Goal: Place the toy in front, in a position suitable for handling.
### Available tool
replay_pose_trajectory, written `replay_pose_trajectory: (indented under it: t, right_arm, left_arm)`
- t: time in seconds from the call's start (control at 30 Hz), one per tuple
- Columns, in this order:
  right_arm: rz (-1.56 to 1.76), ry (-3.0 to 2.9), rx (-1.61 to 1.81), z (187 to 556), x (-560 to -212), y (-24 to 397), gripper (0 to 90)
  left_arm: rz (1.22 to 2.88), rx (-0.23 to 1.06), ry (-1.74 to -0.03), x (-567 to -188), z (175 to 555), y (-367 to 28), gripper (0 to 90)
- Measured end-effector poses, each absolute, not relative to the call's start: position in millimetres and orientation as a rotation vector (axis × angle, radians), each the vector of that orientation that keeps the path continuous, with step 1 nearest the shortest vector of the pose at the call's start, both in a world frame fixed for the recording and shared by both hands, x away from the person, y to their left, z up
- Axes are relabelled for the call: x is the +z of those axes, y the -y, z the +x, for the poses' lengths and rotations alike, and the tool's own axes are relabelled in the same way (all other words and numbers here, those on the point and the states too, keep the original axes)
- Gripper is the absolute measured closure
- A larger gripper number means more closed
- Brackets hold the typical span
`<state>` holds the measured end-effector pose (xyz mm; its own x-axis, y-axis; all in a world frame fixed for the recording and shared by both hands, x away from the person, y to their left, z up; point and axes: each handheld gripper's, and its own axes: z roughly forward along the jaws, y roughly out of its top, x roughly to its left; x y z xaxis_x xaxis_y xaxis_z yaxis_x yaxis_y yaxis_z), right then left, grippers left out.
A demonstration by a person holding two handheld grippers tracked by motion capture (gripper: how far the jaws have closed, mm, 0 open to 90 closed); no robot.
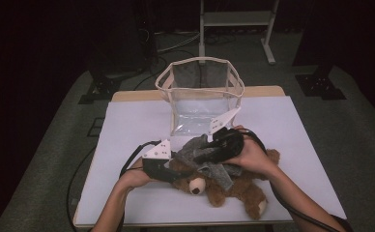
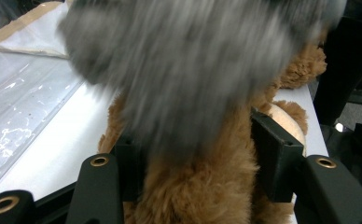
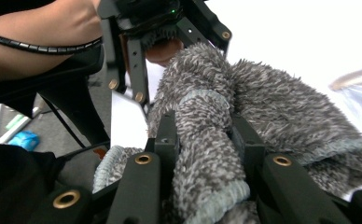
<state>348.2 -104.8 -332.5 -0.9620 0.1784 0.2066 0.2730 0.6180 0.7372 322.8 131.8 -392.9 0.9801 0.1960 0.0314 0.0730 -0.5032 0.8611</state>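
White table covering (image 1: pixel 127 193) lay over a wooden top, with dark floor and a metal frame behind it. That pale, bare surface gave me a plain working area for the soft items.

I had the bear (image 1: pixel 224 189) lying on the near half of the table, face up, muzzle toward me. It sat low and central so that both hands could reach it from either side.

I held the left gripper (image 1: pixel 173 169) at the bear's upper body. In the left gripper view its jaws stood on both flanks of the brown plush (image 2: pixel 202 186), pressed into the fur. I judged this grip served as an anchor, keeping the bear from sliding while the other hand worked.

I held the right gripper (image 1: pixel 209 153) above the bear's chest. In the right gripper view its jaws were clamped on a fold of the grey garment (image 3: pixel 207 163), with the hem bunched between them. The garment (image 1: pixel 209 164) draped over the bear's torso, partly lifted. I judged the step in hand to be pulling that garment along the body; which way I could not tell.

Behind the bear stood a clear bag (image 1: pixel 200 96) with a cream rim, upright and open at the top, well clear of both grippers. I judged it stood there as a container within easy reach.
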Motion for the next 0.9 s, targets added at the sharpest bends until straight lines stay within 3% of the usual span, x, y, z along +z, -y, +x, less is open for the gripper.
replay_pose_trajectory:
  t: [0.2,0.6,0.9]
  right_arm:
    - [-0.384,2.76,-1.181,348.2,-342.1,110.7,68.0]
    - [-0.743,2.758,-1.306,348.3,-334.6,224.9,68.0]
    - [-0.58,2.729,-1.321,338.4,-344.9,194.8,68.1]
  left_arm:
    - [2.116,0.167,-0.18,-393.1,321.7,-133.0,44.6]
    - [2.116,0.168,-0.172,-392.4,322.4,-132.3,43.4]
    - [2.116,0.175,-0.164,-392.2,322.2,-131.0,43.0]
